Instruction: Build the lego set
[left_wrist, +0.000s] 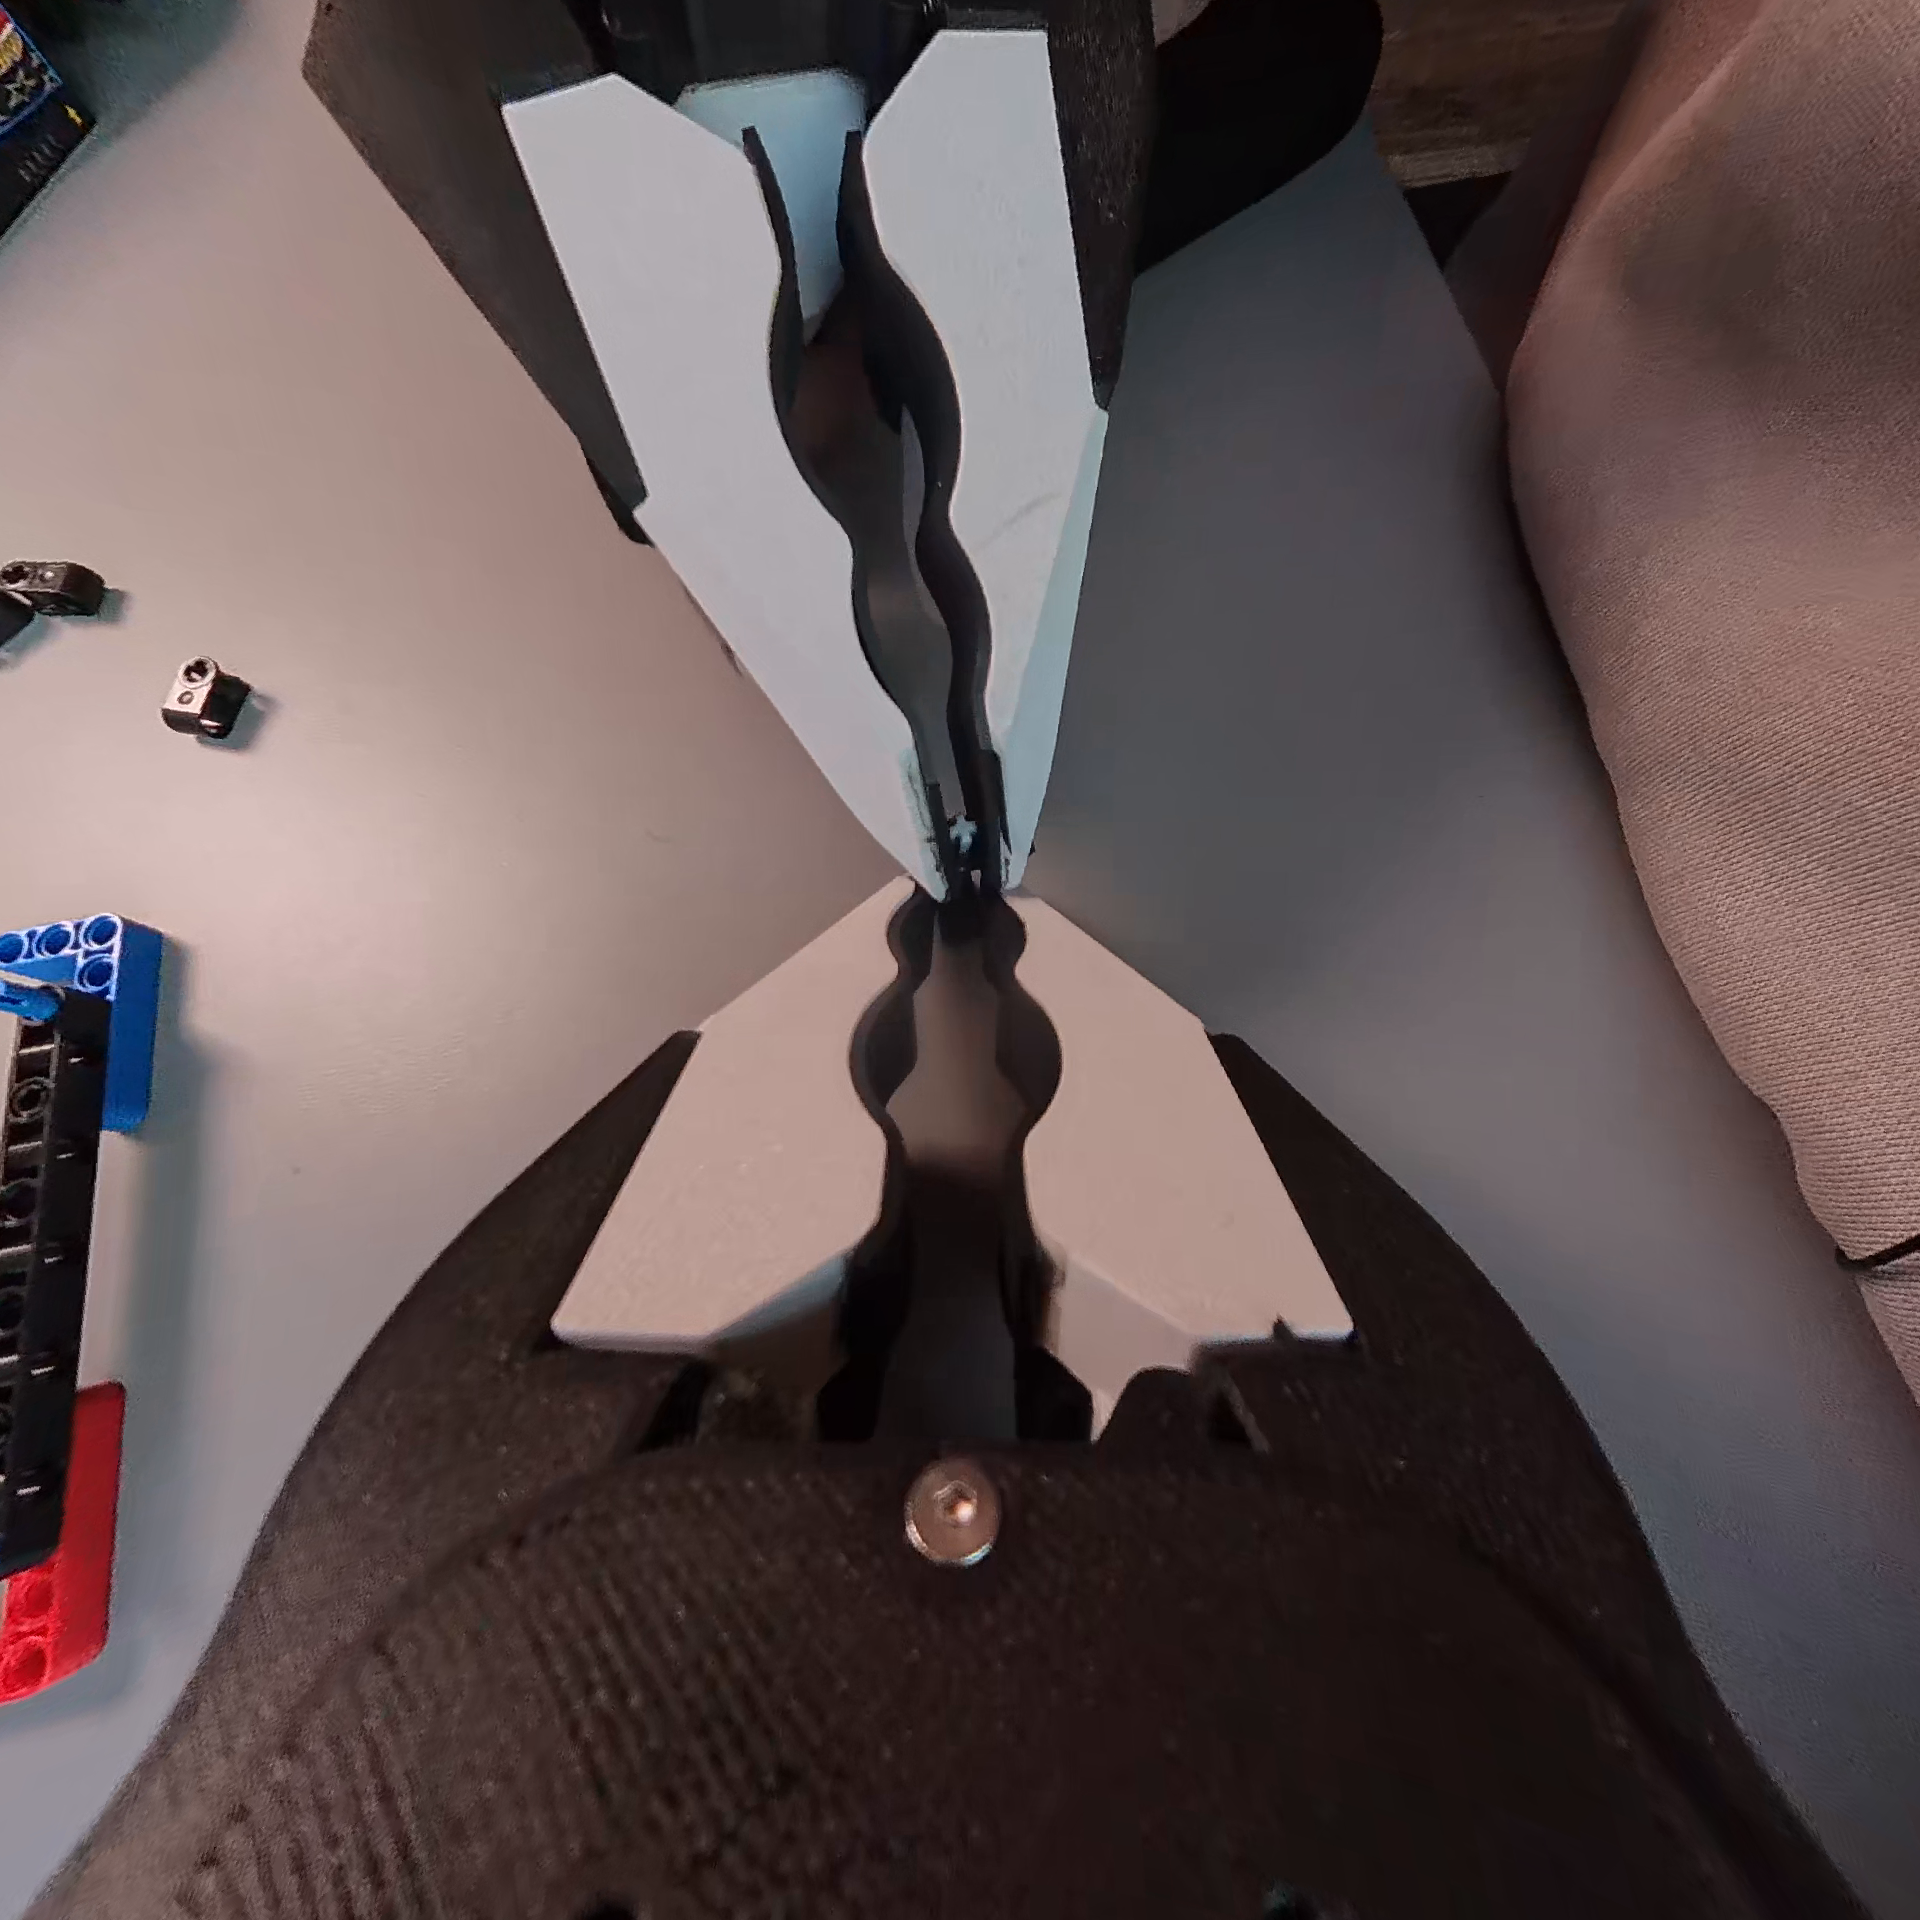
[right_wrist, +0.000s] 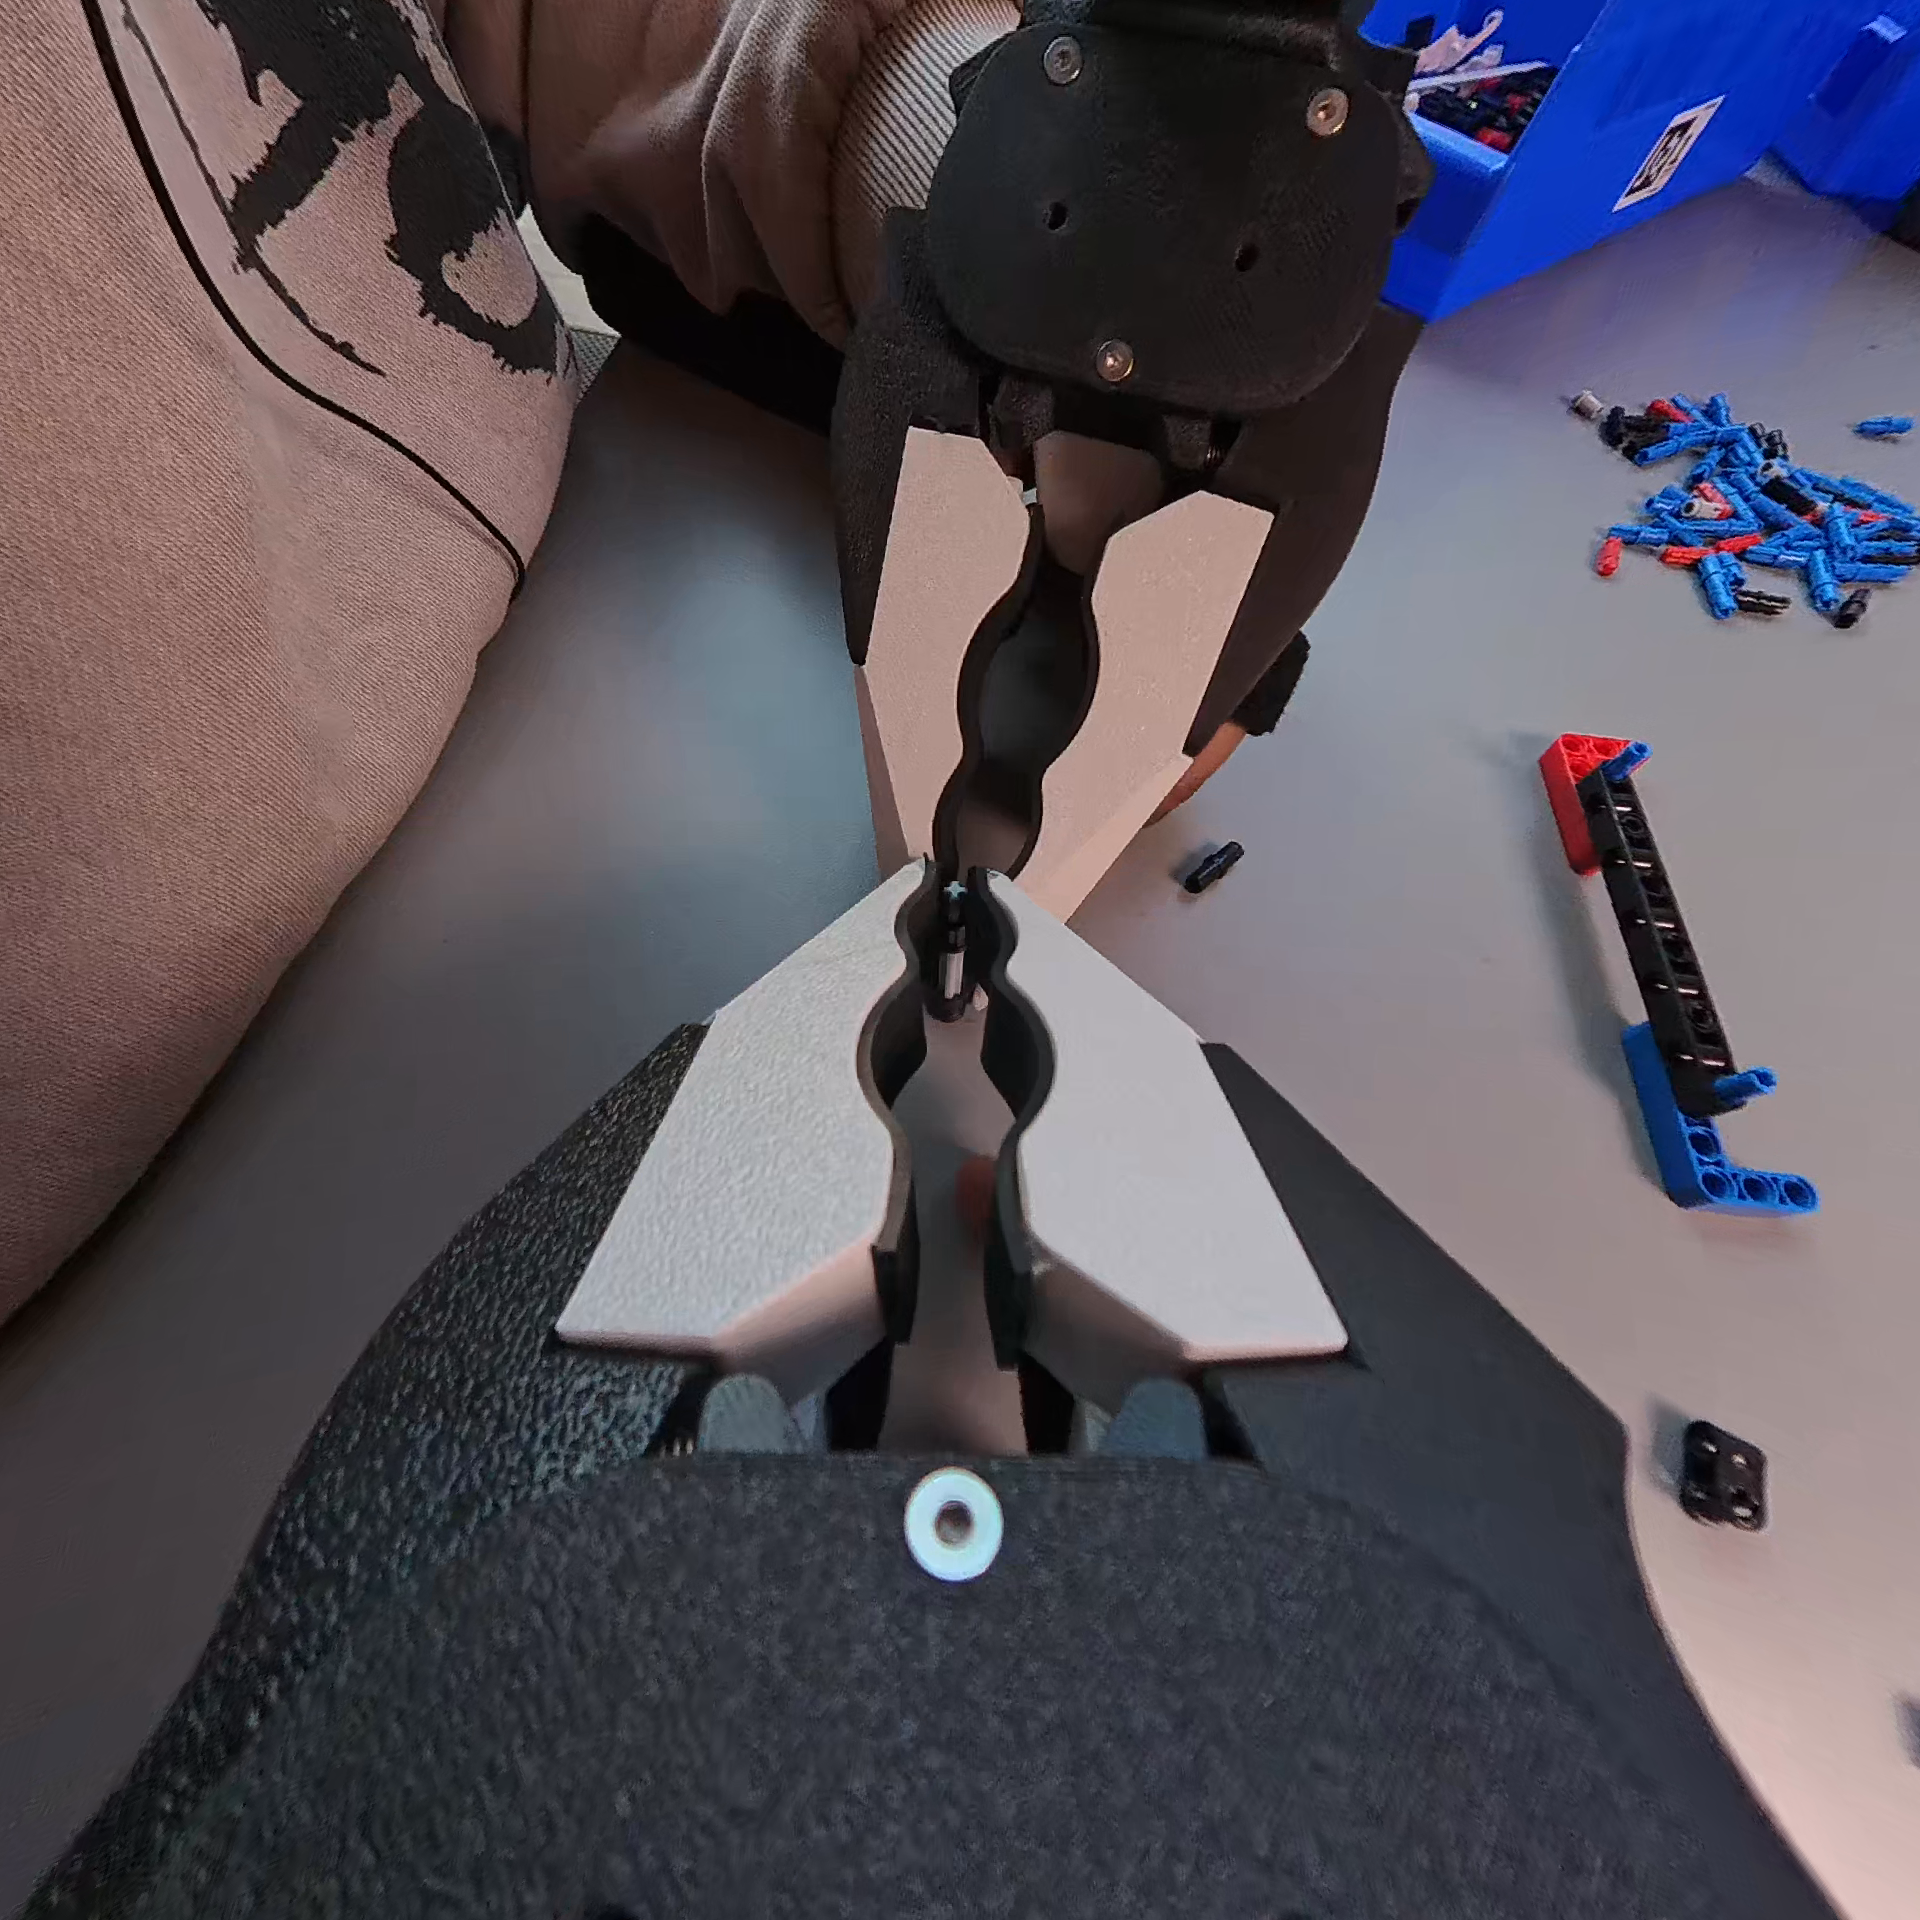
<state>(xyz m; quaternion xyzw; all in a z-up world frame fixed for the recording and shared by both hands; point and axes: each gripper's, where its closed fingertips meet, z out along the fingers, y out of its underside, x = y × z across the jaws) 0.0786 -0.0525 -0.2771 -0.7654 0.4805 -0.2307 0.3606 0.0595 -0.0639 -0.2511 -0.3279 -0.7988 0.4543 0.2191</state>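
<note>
Lego frame (right_wrist: 1662, 987), black beam with red and blue ends, lies aside on the table (right_wrist: 1403, 1039) while your left gripper (left_wrist: 961, 914) and right gripper (right_wrist: 951, 935) meet tip to tip, both clamped on a small black pin (right_wrist: 956, 956), seemingly for a handover.

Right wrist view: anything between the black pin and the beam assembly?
No. Bare grey table between the black pin and the beam assembly, per right wrist view.

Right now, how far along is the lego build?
Early. Done: a frame of black beam with red and blue corner pieces lies on the table. In hand: left gripper and right gripper meet tip to tip on a small black piece. Left: the pin pile, loose connectors.
</note>
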